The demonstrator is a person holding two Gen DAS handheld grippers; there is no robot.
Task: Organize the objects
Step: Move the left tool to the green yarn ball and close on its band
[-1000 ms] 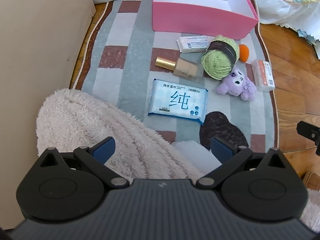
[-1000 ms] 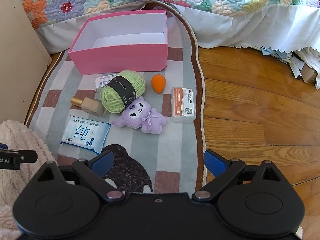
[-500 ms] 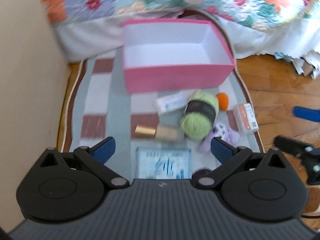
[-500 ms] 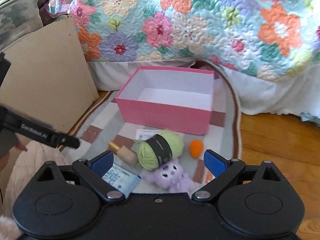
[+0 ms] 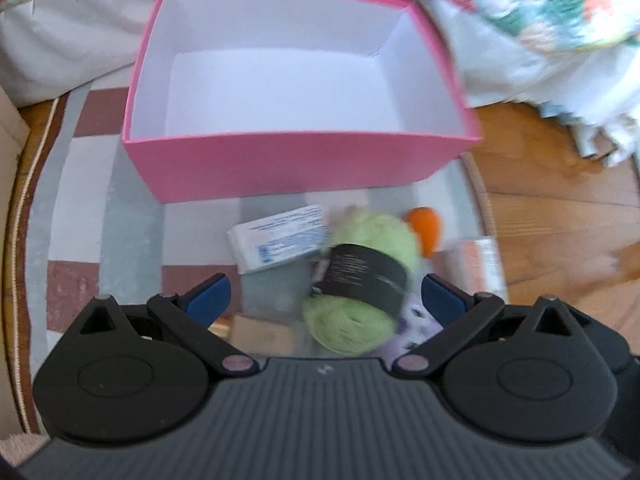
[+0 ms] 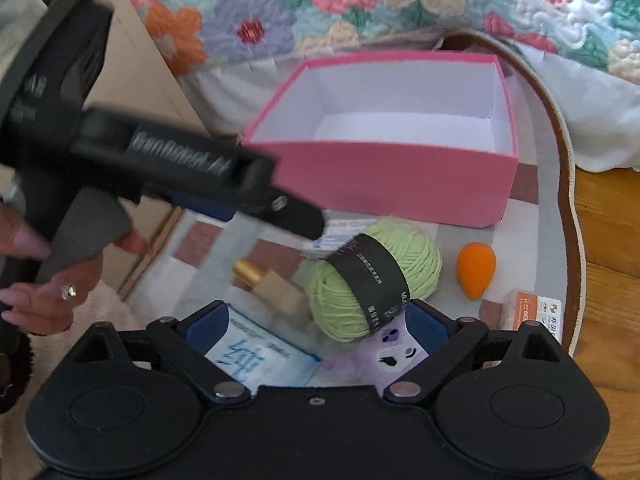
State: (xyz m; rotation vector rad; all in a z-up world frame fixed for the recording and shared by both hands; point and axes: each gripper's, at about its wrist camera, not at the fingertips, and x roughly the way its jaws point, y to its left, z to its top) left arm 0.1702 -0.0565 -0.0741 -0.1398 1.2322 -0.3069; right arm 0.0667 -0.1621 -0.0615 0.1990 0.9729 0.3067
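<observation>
Left wrist view is showing the left gripper (image 5: pixel 324 300) hanging spread over the yarn ball (image 5: pixel 360 280), apparently not touching; right gripper (image 6: pixel 314 330) is spread too, facing the pink box (image 6: pixel 400 184).

An empty pink box (image 6: pixel 396 184) with white inside stands open on the rug, and a green yarn ball (image 6: pixel 376 276) with a black band lies just before it.
</observation>
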